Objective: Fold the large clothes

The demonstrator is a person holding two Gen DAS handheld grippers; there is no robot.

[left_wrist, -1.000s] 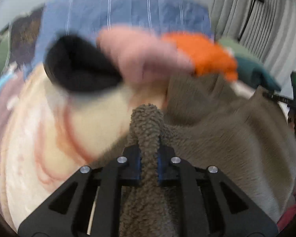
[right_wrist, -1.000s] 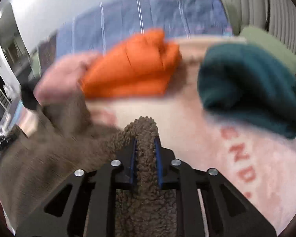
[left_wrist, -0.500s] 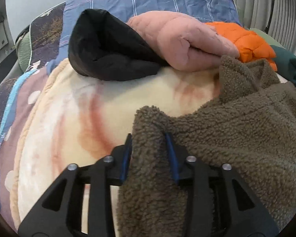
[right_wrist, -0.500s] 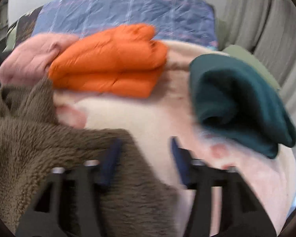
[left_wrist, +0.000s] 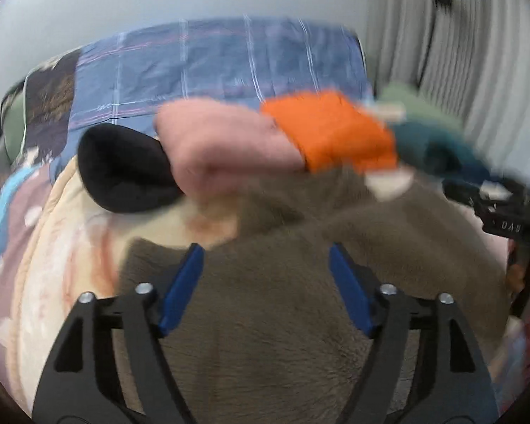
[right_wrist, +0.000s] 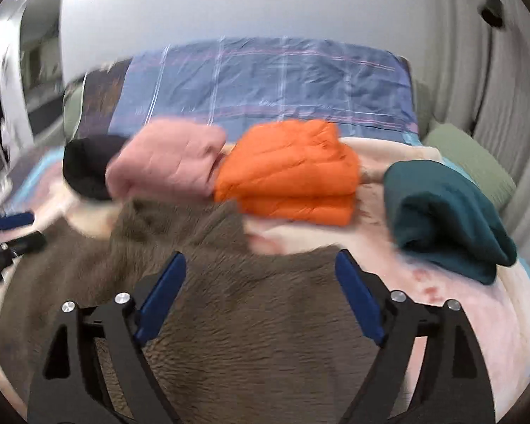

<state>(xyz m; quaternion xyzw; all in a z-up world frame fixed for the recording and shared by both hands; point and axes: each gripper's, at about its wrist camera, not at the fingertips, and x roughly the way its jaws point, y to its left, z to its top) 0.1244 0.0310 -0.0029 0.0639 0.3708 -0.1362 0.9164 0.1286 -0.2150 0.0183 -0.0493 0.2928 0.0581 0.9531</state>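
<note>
Left wrist: brown fleece (left_wrist: 265, 318) beneath opening left gripper (left_wrist: 266, 265).

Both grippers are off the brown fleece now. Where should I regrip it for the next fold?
Probably the far hem of the brown fleece, left gripper and right gripper each coming over a corner from the near side. That edge lies free on the blanket, short of the folded stacks.

Folded pile (left_wrist: 300, 141) motion-blurred; fleece (left_wrist: 272, 318) edge-cropped
</note>
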